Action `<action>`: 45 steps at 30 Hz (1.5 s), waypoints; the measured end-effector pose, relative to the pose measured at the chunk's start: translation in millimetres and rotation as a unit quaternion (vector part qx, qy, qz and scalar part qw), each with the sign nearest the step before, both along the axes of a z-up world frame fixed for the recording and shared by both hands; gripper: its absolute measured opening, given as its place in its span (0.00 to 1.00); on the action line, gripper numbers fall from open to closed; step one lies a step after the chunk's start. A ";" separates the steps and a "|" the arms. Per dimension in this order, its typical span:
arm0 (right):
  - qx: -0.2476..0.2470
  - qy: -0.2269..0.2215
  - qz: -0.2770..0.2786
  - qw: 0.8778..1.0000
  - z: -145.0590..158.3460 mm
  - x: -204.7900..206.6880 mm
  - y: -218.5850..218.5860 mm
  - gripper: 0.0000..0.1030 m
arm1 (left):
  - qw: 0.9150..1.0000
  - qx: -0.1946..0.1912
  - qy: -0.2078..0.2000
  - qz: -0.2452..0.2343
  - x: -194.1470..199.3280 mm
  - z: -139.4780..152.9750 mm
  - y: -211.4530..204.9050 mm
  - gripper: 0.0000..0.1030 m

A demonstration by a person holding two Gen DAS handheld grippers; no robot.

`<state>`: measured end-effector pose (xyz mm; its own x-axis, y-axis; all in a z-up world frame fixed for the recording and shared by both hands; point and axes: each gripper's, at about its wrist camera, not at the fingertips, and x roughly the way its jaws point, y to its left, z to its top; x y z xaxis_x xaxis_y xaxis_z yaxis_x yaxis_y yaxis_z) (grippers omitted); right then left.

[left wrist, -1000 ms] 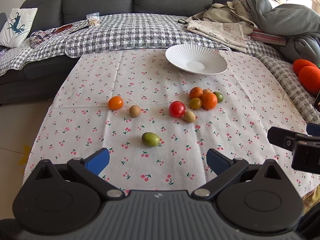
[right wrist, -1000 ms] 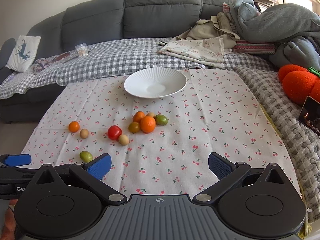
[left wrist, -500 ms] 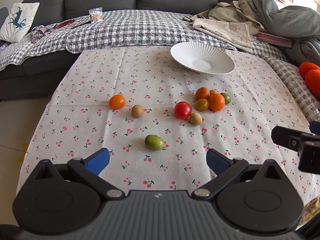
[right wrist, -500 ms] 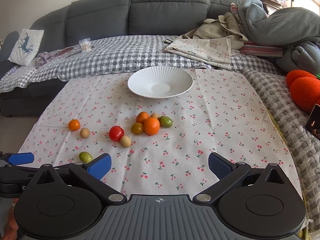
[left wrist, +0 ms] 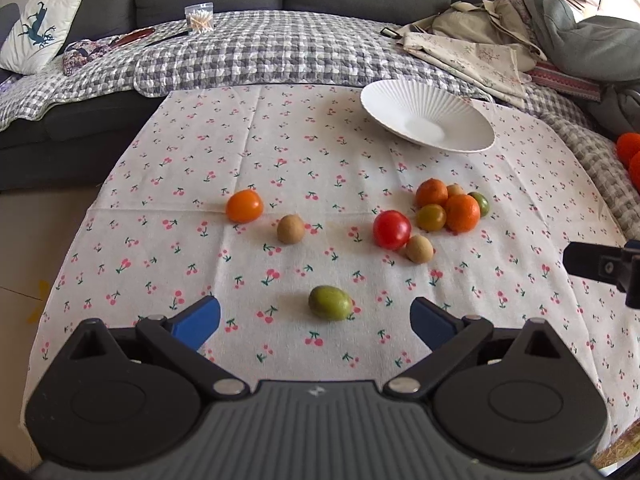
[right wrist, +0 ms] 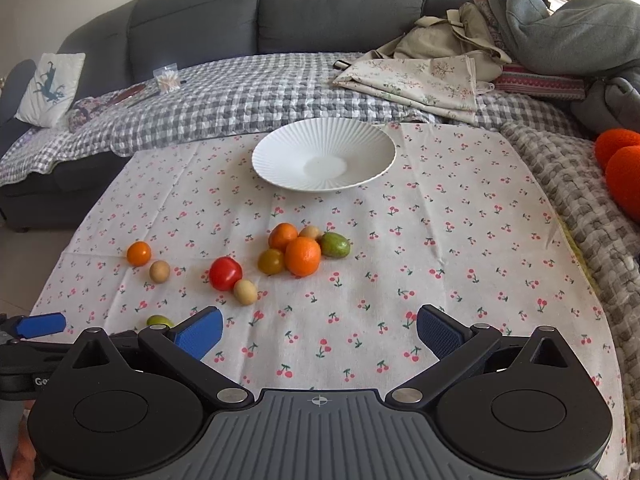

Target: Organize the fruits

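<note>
Several small fruits lie on a cherry-print cloth (left wrist: 304, 152). A green fruit (left wrist: 330, 303) sits just ahead of my open left gripper (left wrist: 316, 318), between its blue fingertips' line. Farther off are an orange fruit (left wrist: 244, 205), a brown one (left wrist: 290, 229), a red tomato (left wrist: 391, 229) and a cluster of oranges (left wrist: 462, 212). A white ribbed plate (left wrist: 426, 116) stands empty at the back right. My right gripper (right wrist: 320, 332) is open over bare cloth, with the cluster (right wrist: 303, 256), the tomato (right wrist: 225, 273) and the plate (right wrist: 324, 160) ahead of it.
A grey sofa (right wrist: 340, 4) with a checked blanket (right wrist: 248, 92) runs behind the cloth. Folded fabric and clothes (right wrist: 420, 72) pile at the back right. Orange knitted cushions (right wrist: 620, 168) lie at the right edge. The floor (left wrist: 36, 240) drops away on the left.
Both grippers have moved forward and lower toward the fruits. The green fruit now lies closer to my left gripper's fingertips. Nothing was picked up.
</note>
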<state>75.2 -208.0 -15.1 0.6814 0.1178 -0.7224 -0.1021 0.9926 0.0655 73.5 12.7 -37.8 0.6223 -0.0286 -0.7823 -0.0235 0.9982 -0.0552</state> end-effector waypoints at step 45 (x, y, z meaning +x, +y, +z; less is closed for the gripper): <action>0.101 0.093 0.037 0.990 -63.6 100.0 -6.4 0.50 | 0.998 -0.031 0.021 -0.042 41.0 -66.1 1.6 0.32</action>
